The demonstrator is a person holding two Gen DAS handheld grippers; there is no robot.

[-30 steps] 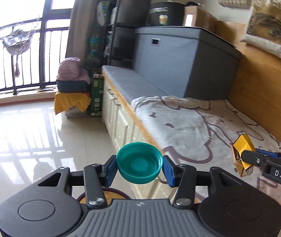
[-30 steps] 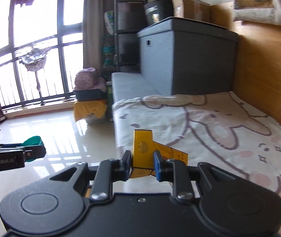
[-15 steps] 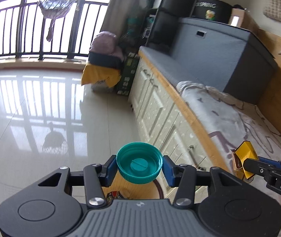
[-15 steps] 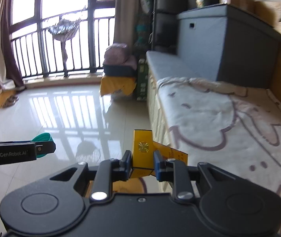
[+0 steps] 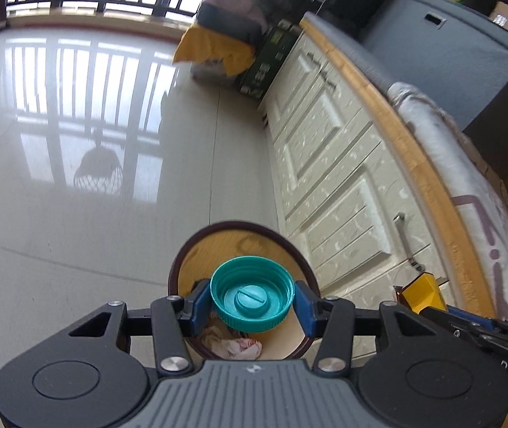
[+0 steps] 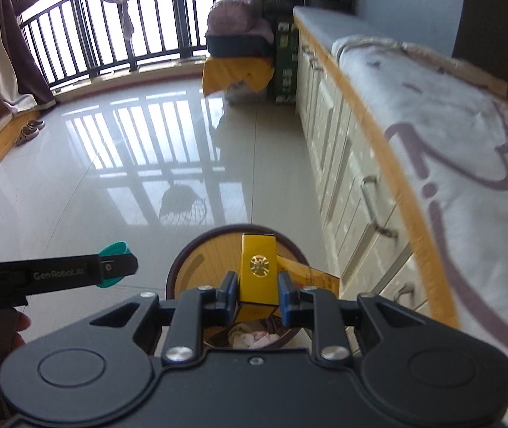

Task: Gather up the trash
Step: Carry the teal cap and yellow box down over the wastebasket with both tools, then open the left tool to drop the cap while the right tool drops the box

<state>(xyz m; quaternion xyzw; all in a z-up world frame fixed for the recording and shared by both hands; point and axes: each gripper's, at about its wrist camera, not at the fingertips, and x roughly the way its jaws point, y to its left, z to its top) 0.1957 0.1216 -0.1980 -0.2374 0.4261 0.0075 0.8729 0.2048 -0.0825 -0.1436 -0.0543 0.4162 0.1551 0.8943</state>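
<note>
Claw, left [image 5: 252, 300]: your two blue pads pinch a teal bottle cap [image 5: 252, 299] by its ribbed rim, its open underside facing the camera. It hangs directly above the mouth of the bin [image 5: 186, 267].

Claw, right [image 6: 257, 292]: your pads clamp a yellow carton [image 6: 258, 271] held upright, a round gold emblem on its face and a flattened flap sticking out to the right. It too hangs over the bin's opening.

Bin: round, dark brown rim, orange-tan inner wall, standing on the floor [image 5: 75, 178] just beside the cabinet [image 5: 328, 164]. Crumpled white and pink paper [image 5: 241, 346] lies at its bottom.

Cross-views: from your left camera the right claw enters at the lower right edge with the carton at its tip; from your right camera the left claw enters from the left with the cap showing edge-on.

Surroundings: glossy pale tiled floor; cream panelled cabinet with metal handles and a wooden edge; printed white blanket [image 6: 450, 132] on top; black railing [image 6: 111, 35] before the window; yellow cloth [image 6: 236, 71] over a stack far off.
</note>
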